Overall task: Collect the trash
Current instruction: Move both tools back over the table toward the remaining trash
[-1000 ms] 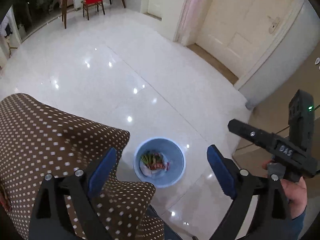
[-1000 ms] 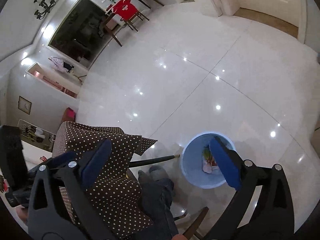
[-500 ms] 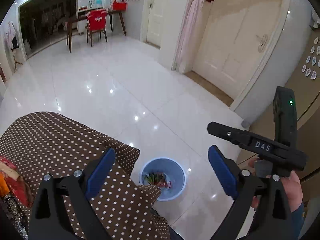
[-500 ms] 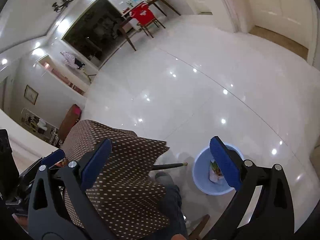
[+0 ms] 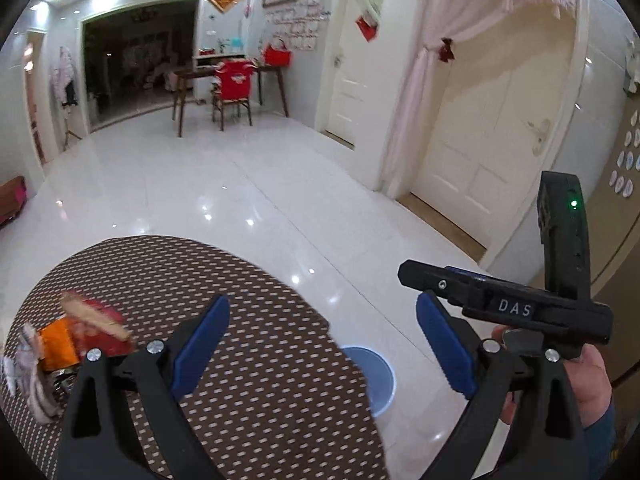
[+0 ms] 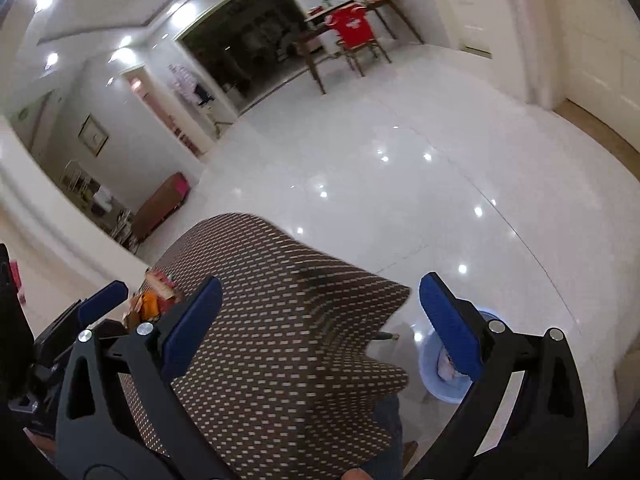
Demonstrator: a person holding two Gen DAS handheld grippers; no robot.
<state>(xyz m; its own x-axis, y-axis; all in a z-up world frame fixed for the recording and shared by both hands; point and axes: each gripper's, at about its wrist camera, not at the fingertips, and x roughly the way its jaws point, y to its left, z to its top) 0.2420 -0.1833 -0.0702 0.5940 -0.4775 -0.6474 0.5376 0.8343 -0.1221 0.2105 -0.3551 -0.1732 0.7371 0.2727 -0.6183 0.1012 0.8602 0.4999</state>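
My left gripper point(image 5: 322, 346) is open and empty above a table with a brown dotted cloth point(image 5: 248, 320). Red and orange wrappers point(image 5: 90, 332) and crumpled white paper point(image 5: 30, 372) lie on the cloth at the left; they show small in the right wrist view point(image 6: 154, 296). A blue trash bin point(image 5: 376, 380) stands on the floor past the table edge, half hidden by the cloth. My right gripper point(image 6: 320, 318) is open and empty over the cloth; the bin point(image 6: 444, 376), with trash in it, sits behind its right finger. The right gripper also shows in the left wrist view point(image 5: 520, 308).
White glossy floor point(image 5: 240, 184) stretches ahead. A wooden table and a chair with a red cover point(image 5: 234, 84) stand at the far wall. A cream door point(image 5: 492, 128) with a pink curtain is at the right. My legs point(image 6: 384, 432) are under the table edge.
Both grippers have tilted up from the bin toward the room. The bin has slid low and partly behind the cloth. The wrappers on the table have come into view.
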